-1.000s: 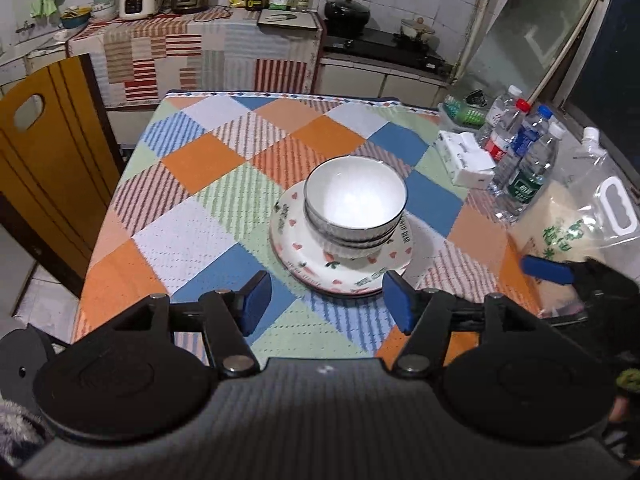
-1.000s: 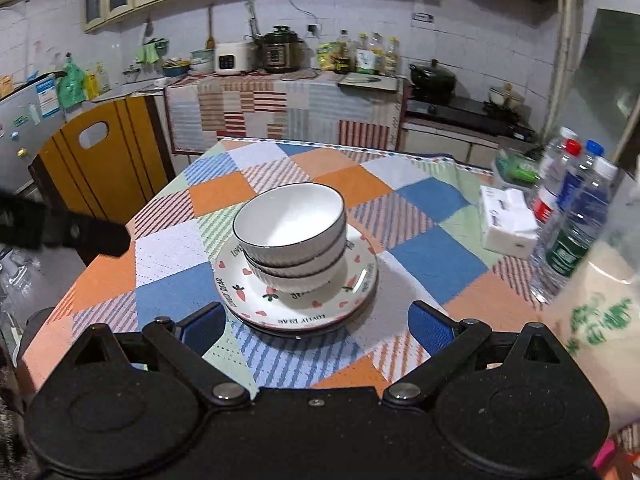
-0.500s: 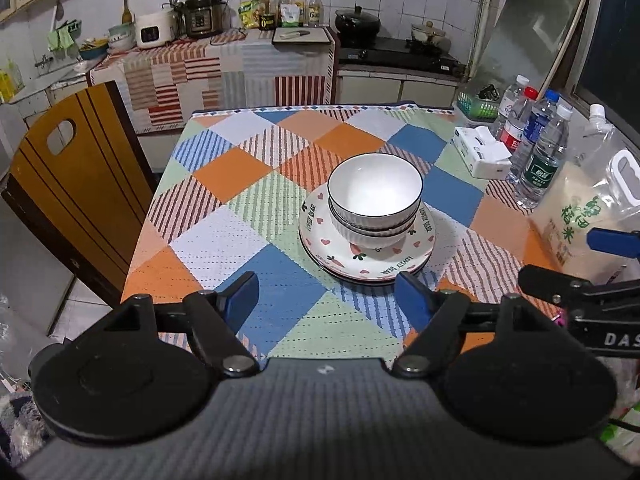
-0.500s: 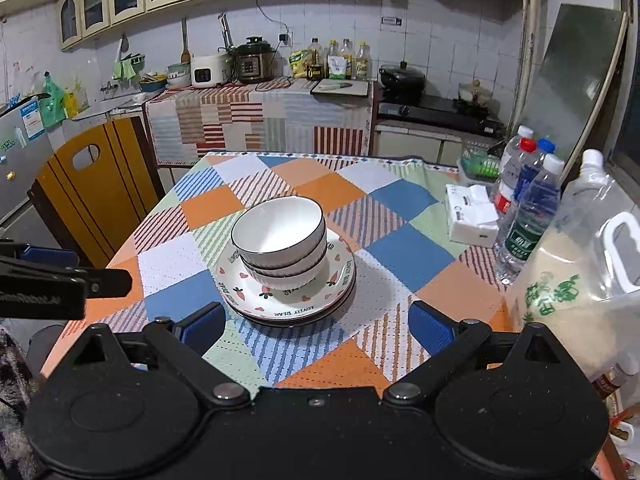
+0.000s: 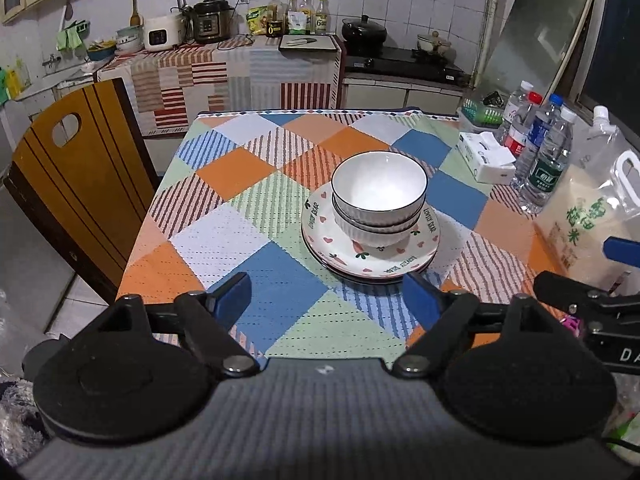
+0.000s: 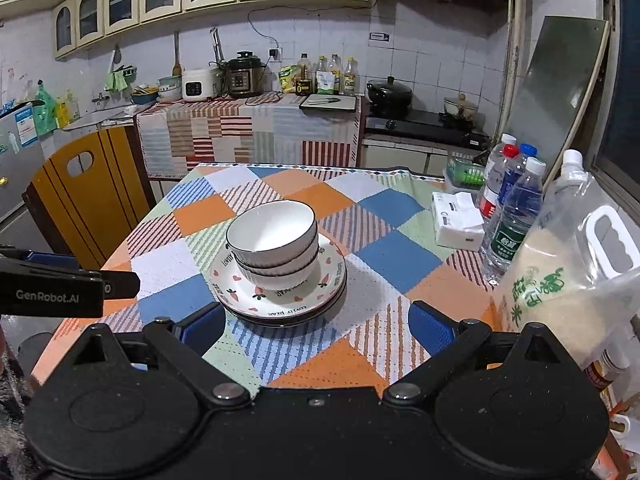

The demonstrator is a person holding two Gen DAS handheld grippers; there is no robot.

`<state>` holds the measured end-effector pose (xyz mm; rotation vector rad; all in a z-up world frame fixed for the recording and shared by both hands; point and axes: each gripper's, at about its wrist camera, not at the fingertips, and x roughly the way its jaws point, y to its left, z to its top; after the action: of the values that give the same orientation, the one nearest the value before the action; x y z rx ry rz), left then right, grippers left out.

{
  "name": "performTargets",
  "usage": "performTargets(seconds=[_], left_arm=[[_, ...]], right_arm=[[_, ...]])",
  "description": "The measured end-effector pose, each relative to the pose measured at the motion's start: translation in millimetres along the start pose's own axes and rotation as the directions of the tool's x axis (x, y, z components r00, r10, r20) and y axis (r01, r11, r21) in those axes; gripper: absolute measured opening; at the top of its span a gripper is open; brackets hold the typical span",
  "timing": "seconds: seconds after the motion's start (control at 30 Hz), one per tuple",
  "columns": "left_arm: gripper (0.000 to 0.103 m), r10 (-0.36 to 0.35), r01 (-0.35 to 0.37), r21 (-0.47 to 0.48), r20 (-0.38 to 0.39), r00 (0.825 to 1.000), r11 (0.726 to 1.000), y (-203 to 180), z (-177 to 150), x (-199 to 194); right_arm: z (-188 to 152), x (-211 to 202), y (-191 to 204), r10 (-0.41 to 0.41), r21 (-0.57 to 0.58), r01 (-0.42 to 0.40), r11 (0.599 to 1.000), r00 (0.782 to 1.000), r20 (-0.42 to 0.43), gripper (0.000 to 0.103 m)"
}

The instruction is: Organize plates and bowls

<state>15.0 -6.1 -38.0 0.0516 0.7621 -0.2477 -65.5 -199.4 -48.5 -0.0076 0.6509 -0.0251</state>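
Already we judge the sorting nearly finished: the bowls sit nested on the stacked plates at the tablecloth's middle, at twelve o'clock from our left gripper, whose empty jaws have just been opening, and our right gripper, spread wide and holding nothing.

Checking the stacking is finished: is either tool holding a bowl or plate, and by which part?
Nothing is held. The left tool has just been opening and the right tool is open; both are empty, short of the stacked bowls and plates.
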Motion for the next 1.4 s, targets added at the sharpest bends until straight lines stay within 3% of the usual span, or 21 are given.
performTargets(seconds=[0.17, 0.33, 0.57, 0.7, 0.97, 1.4], left_arm=[[0.103, 0.003, -0.003, 0.001, -0.001, 1.000, 1.000, -1.4, -1.8, -0.4], [0.103, -0.036, 0.035, -0.036, -0.028, 0.999, 0.999, 2.4, -0.4, 2.1], [0.103, 0.010, -0.011, -0.029, -0.009, 1.000, 1.000, 0.2, -1.9, -0.4], [0.103, -0.031, 0.031, -0.034, 0.007, 0.999, 0.999, -0.5, -1.5, -5.5], [0.103, 0.011, -0.010, -0.050, 0.028, 1.000, 0.999, 0.0, -3.0, -8.4], [0.103, -0.017, 0.017, -0.056, -0.003, 1.000, 0.998, 1.4, -3.4, -5.0]], right_arm=[[-3.3, -3.2, 1.2, -0.018, -0.001, 0.018, 1.000, 1.000, 0.014, 0.100], [-3.9, -5.0, 1.7, -0.029, 0.002, 0.029, 1.000, 0.999, 0.016, 0.100], [-4.5, -6.6, 0.4, -0.035, 0.009, 0.035, 0.999, 0.999, 0.019, 0.100], [-4.4, -7.2, 0.4, -0.038, 0.011, 0.038, 0.999, 0.999, 0.017, 0.100], [-6.4, -5.3, 1.2, -0.042, 0.012, 0.042, 0.999, 0.999, 0.004, 0.100], [-8.2, -1.3, 0.7, -0.045, 0.014, 0.045, 0.999, 0.999, -0.011, 0.100]])
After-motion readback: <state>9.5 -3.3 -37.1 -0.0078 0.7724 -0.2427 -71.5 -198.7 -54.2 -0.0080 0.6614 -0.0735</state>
